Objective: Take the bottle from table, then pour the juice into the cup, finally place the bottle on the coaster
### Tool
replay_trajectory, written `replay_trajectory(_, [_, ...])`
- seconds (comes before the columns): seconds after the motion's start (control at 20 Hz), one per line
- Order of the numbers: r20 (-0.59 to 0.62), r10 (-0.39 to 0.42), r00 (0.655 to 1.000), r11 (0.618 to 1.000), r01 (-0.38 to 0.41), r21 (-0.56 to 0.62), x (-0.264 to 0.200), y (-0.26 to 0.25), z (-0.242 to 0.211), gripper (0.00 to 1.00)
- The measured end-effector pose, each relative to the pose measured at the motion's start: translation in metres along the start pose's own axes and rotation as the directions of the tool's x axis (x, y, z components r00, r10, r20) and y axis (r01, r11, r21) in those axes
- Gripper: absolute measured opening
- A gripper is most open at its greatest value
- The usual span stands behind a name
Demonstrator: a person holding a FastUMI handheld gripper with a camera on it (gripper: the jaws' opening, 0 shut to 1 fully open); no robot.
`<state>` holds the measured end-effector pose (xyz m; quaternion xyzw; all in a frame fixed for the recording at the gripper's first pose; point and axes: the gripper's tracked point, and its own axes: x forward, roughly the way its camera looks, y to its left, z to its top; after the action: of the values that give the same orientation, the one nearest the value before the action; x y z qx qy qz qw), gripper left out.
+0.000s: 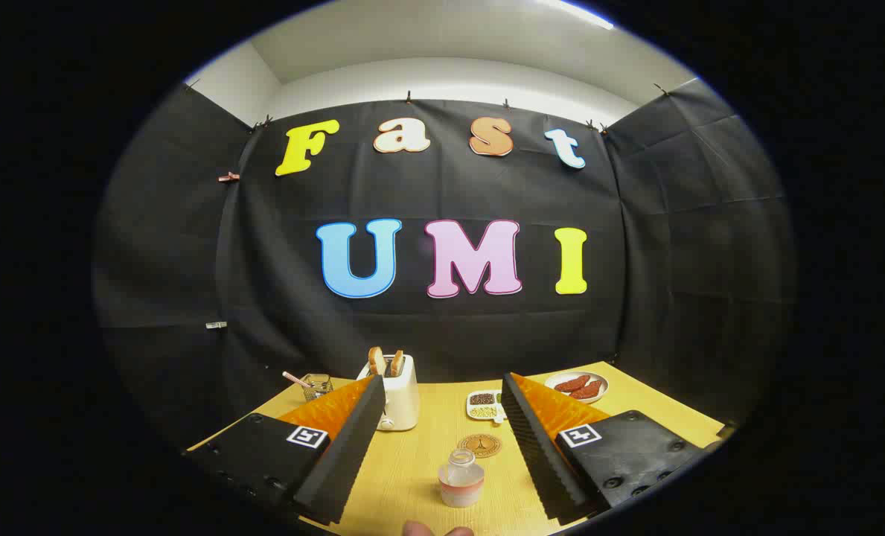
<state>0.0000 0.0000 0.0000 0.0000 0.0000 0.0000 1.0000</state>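
A small clear bottle (461, 479) with pinkish juice in its lower part stands upright and uncapped on the yellow table (420, 465). It sits between my two fingers, touched by neither. My gripper (440, 391) is open wide. A round brown coaster (480, 444) lies flat just beyond the bottle. A glass cup (316, 386) with a straw stands at the far left, behind my left finger (349, 439).
A white toaster (395, 398) with two slices of bread stands beyond the left finger. A small divided dish (484, 405) of seeds lies past the coaster. A plate (577, 386) with reddish pieces sits at the far right. Fingertips of a person's hand (435, 530) show nearest me.
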Motion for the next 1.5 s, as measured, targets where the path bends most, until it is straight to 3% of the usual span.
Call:
replay_trajectory(0.7, [-0.015, 0.008, 1.000, 0.999, -0.008, -0.032, -0.002, 0.000, -0.005, 0.97])
replay_trajectory(1.0, [0.035, -0.016, 0.999, 0.999, 0.017, -0.046, 0.000, -0.002, -0.006, 0.97])
replay_trajectory(1.5, [-0.023, -0.061, 0.998, 0.998, 0.061, -0.030, -0.004, -0.018, -0.101, 0.97])
